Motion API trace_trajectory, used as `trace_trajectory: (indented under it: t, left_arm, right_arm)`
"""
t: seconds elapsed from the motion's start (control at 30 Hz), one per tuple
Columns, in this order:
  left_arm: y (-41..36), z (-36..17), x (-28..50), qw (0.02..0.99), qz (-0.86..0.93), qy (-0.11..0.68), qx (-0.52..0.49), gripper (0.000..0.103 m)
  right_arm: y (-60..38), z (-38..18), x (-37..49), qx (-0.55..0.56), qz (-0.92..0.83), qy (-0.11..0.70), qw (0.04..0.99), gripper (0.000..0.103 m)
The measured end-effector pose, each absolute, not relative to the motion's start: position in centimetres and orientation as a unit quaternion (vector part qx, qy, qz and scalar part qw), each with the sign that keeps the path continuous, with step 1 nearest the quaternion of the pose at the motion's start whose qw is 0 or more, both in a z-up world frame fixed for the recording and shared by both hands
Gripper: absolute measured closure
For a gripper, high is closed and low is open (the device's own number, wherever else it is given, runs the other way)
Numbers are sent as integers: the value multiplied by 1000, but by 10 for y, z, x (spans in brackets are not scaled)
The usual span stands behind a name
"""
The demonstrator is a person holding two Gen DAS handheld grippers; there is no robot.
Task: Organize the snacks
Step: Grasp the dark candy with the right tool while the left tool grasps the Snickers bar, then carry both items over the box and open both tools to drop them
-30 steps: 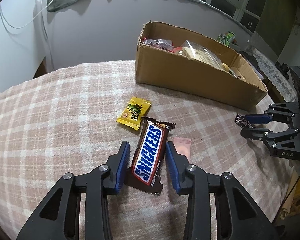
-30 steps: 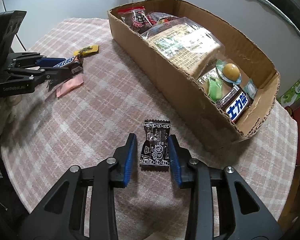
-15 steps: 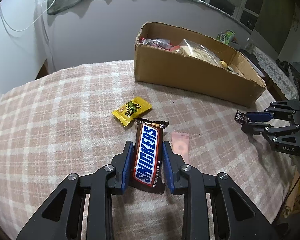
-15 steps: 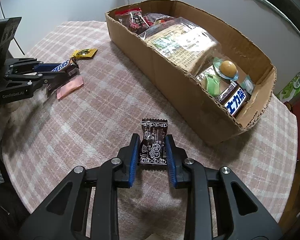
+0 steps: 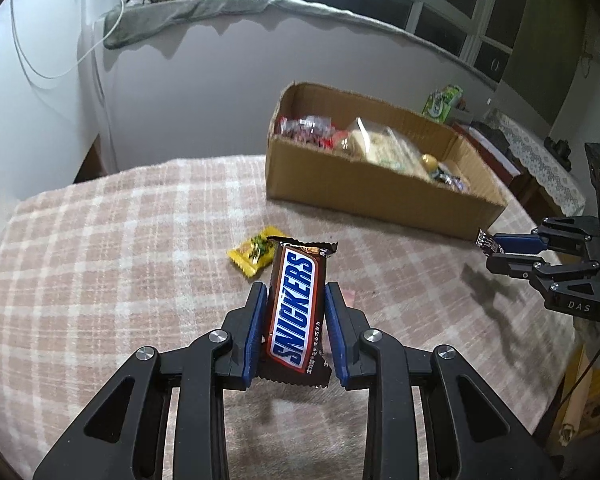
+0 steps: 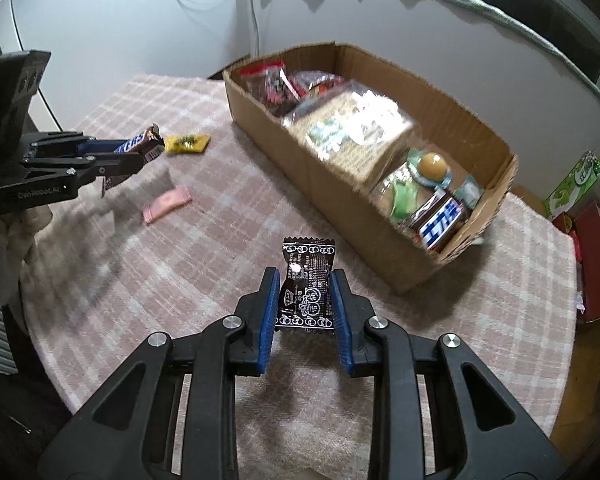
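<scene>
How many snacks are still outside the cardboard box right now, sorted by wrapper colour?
Brown, the Snickers bar in the left claw: 1
Black, the black candy packet in the right claw: 1
Yellow, the yellow candy on the tablecloth: 1
Pink, the pink packet on the tablecloth: 1
Total: 4

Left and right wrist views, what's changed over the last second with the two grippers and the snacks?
The left gripper closed on the Snickers bar and lifted it off the tablecloth. The right gripper closed on the black candy packet and raised it too. The yellow candy, pink packet and cardboard box stayed put.
</scene>
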State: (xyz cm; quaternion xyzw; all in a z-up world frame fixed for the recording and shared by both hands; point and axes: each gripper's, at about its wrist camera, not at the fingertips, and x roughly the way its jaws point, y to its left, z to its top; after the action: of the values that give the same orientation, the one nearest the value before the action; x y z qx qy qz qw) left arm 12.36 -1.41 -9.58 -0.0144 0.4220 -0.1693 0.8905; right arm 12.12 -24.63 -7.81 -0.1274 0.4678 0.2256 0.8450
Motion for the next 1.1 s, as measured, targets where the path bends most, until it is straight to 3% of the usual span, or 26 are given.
trace_trajectory:
  t: [0.47,1.1]
  left_arm:
    - [-24,-47,149,910,-179,372,-28,76]
    - [-84,-38,206,918,-199,342,-5,76]
  right_arm:
    - [-268,-23,143,-108,201,416,881,76]
    - [-284,-26,207,-73,161,398,900,76]
